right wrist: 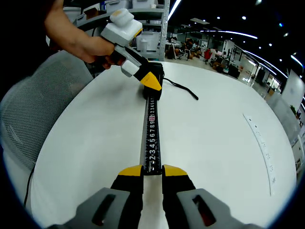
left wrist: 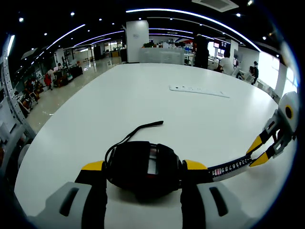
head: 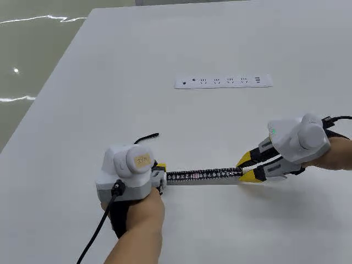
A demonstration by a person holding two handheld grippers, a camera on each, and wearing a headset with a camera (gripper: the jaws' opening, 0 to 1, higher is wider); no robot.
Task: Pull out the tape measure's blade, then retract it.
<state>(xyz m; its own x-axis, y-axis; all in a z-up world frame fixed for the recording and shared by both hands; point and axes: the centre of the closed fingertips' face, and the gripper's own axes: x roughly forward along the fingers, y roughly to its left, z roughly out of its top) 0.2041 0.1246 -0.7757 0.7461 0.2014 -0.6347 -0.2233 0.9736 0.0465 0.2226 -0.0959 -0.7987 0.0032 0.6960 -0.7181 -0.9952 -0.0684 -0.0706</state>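
The black tape measure case (left wrist: 145,164) sits between my left gripper's yellow-tipped jaws, and the left gripper (head: 157,177) is shut on it. Its black blade (head: 203,175) with white numbers runs out to the right along the white table (head: 165,110). My right gripper (head: 245,168) is shut on the blade's end (right wrist: 152,168). In the right gripper view the blade (right wrist: 151,133) stretches straight away to the case (right wrist: 155,82) held by the left gripper (right wrist: 148,82). A thin black wrist strap (left wrist: 136,131) trails from the case across the table.
A white power strip (head: 223,81) lies flat on the far part of the table. A grey mesh chair (right wrist: 43,105) stands by the table's edge. A black cable (head: 99,231) hangs from the left gripper. Beyond the table is open office floor.
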